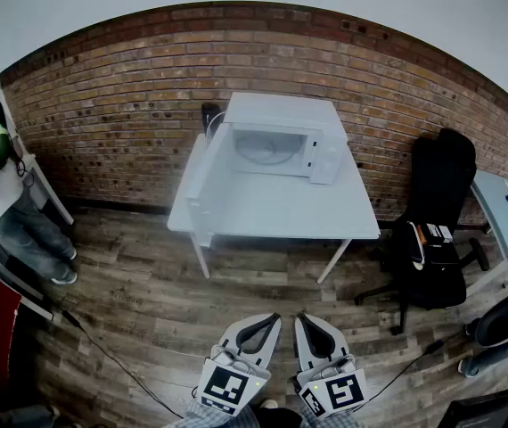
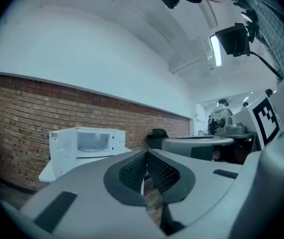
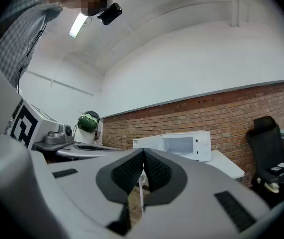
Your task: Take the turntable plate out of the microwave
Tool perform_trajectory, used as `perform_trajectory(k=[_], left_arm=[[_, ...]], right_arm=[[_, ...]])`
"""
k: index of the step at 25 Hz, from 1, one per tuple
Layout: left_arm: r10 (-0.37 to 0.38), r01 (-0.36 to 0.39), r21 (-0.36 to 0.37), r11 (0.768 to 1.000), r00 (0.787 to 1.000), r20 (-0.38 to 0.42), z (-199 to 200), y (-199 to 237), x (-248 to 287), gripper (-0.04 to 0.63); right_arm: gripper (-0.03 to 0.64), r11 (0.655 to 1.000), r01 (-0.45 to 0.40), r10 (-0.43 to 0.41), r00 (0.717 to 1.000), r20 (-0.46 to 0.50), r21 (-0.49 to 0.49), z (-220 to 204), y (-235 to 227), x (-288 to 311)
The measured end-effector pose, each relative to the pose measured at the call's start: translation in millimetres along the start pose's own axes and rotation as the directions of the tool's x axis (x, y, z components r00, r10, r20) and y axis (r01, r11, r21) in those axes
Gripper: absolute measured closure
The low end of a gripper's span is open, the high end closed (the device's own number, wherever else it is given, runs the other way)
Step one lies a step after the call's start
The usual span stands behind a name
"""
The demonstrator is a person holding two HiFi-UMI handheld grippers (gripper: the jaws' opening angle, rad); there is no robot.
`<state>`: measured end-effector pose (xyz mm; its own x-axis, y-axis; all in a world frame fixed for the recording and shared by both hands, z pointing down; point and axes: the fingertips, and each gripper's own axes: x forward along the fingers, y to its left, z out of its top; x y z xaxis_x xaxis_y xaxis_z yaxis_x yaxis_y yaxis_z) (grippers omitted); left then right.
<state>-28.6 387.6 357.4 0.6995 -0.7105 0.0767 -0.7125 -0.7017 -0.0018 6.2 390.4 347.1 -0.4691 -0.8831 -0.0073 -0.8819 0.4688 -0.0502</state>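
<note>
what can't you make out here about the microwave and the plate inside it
- Turntable plate: only a small pale disc in the head view; how it is seated is too small to tell.
- Microwave controls: too small to read in every view.
- Table far legs: hidden by the tabletop in the head view.
- Person at the left: cut off by the head view's edge, only legs show.
</note>
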Motion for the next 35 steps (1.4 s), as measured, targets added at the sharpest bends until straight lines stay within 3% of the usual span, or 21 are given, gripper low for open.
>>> perform_trajectory(k=[18, 23, 35], left_arm=[[0.008, -0.009, -0.008, 1.0, 1.0, -0.019, -2.7, -2.6, 7.1, 0.586], [0.023, -0.023, -0.006, 1.0, 1.0, -0.013, 0.0, -11.4, 13.6, 0.586], [0.069, -0.069, -0.005, 0.998, 0.998, 0.012, 5.9, -39.6, 24.2, 0.586]], right_arm=[[0.598, 1.0, 0.011, -0.011, 1.0, -0.002, -0.012, 1.1, -10.4, -2.2], [0.598, 0.998, -0.004, 0.004, 1.0, 0.01, -0.063, 10.0, -17.2, -10.2], [0.598, 0.998, -0.006, 0.008, 1.0, 0.026, -0.065, 14.1, -46.8, -42.6]])
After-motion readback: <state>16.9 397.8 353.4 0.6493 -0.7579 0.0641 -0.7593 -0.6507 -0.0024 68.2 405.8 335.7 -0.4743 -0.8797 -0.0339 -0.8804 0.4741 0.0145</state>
